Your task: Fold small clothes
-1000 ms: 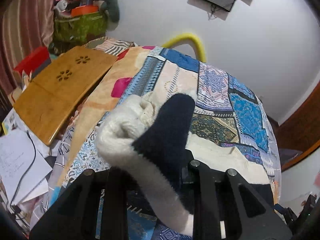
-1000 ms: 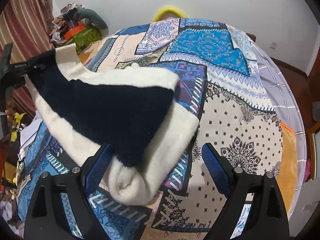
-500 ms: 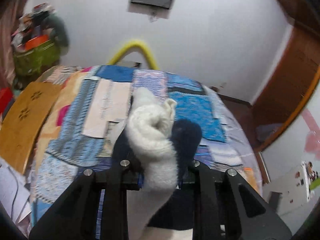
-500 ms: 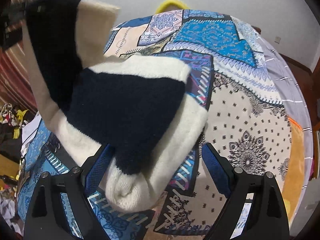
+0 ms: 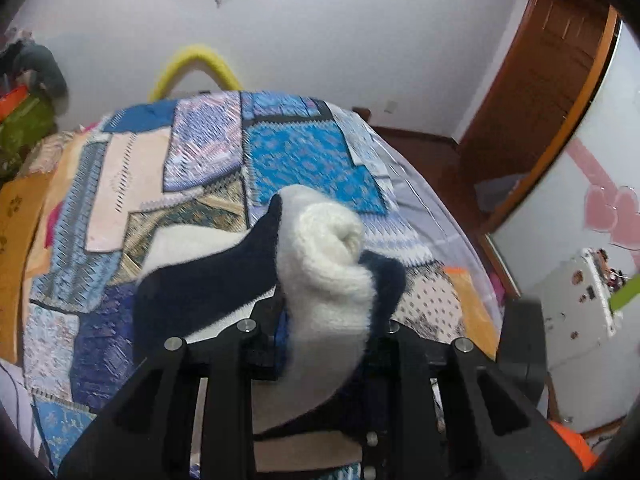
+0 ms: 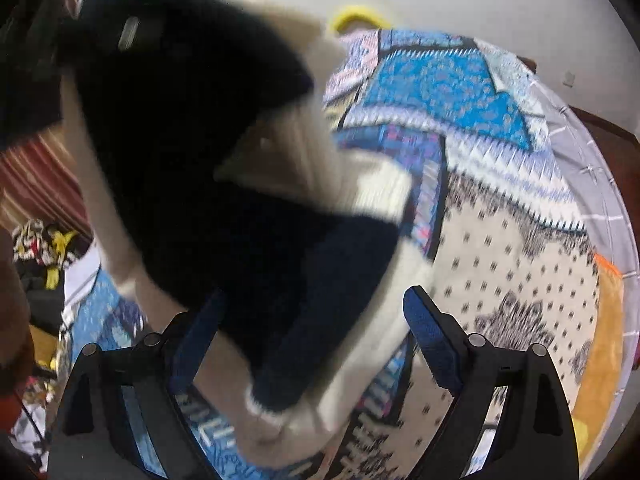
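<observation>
The garment (image 5: 320, 272) in my left hand-held gripper (image 5: 320, 332) is cream-white with navy bands. The bedspread (image 5: 304, 156) shows blue, lilac and beige patchwork; lower right of the right-wrist frame it is cream with black dots (image 6: 520, 264). My right hand-held gripper (image 6: 312, 344) has blue pads (image 6: 428, 336).

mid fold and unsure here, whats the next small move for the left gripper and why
Probably carry the left gripper on across and lower the bunched cream and navy knitted sweater onto its lower half on the patchwork bedspread. The left jaws are clamped on a raised end, while the right gripper stands open around the part lying on the bed, so the fold looks half done.
</observation>
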`<state>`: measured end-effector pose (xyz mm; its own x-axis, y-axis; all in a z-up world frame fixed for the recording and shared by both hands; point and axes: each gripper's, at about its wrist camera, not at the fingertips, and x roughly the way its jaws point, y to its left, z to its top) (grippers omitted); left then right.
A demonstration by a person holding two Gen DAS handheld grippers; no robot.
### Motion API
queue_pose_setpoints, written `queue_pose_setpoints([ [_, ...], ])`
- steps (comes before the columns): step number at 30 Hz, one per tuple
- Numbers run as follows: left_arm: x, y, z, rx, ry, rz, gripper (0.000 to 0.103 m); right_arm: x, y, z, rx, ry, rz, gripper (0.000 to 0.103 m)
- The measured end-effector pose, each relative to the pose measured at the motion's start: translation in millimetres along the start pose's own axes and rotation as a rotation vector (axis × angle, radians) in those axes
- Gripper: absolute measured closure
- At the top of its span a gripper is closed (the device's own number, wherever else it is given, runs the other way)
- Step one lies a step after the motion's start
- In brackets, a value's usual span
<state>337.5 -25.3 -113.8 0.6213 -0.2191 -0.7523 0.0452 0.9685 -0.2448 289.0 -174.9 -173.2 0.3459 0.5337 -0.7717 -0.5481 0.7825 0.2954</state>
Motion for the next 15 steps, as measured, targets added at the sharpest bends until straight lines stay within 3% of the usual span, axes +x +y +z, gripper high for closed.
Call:
queue_pose_setpoints([
  [6, -2, -2, -5, 0.013, 0.028, -0.033, 0.079, 9, -14, 24, 0.052, -0.043, 0.018, 0.014],
  [11, -2, -2, -6, 0.001, 0.054, -0.079, 0.079, 20, -26, 40, 0.083, -0.097, -0.014, 0.014],
  [15, -1, -7, -9, 0.026, 0.060, -0.073, 0.079, 22, -38, 49, 0.125, -0.150, -0.076, 0.014],
])
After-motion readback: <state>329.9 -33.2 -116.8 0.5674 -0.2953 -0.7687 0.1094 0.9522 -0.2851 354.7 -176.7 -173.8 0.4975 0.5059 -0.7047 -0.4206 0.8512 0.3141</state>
